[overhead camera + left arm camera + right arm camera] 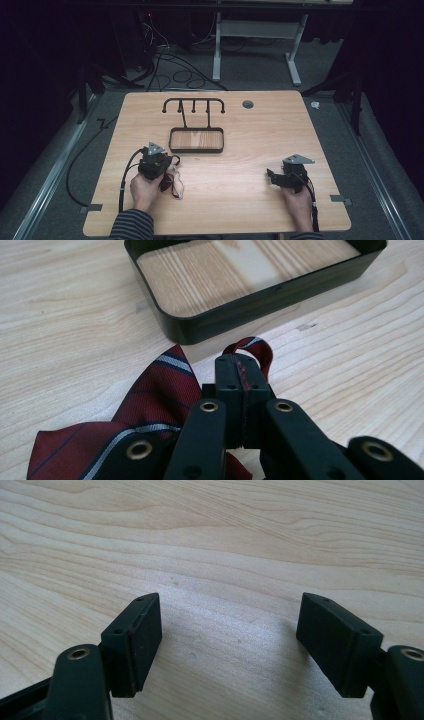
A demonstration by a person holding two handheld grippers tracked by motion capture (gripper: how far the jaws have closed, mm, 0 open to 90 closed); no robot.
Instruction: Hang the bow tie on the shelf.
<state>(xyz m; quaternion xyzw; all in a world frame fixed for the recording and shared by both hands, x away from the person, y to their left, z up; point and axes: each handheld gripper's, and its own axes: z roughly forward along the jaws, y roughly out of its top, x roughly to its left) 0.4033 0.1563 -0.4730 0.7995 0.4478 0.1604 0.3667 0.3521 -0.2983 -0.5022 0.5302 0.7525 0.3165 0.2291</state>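
Note:
A dark red tie with grey and navy stripes point(150, 400) lies crumpled on the wooden table point(250, 130) at the front left. My left gripper point(243, 365) is shut on a fold of it, and a small loop of red cloth point(255, 346) pokes out past the tips. From above, the left gripper point(159, 165) sits just below the tray, with the tie point(175, 182) beside it. A black-walled tray with a wooden floor point(210, 322) stands right in front. My right gripper point(230, 625) is open over bare wood, at the front right point(274, 176).
A black wire rack with several hooks point(193, 105) rises behind the tray point(196, 149). A grey round grommet point(248, 104) sits near the table's far edge. Cables point(170, 70) lie on the floor beyond, by a white desk frame point(216, 50).

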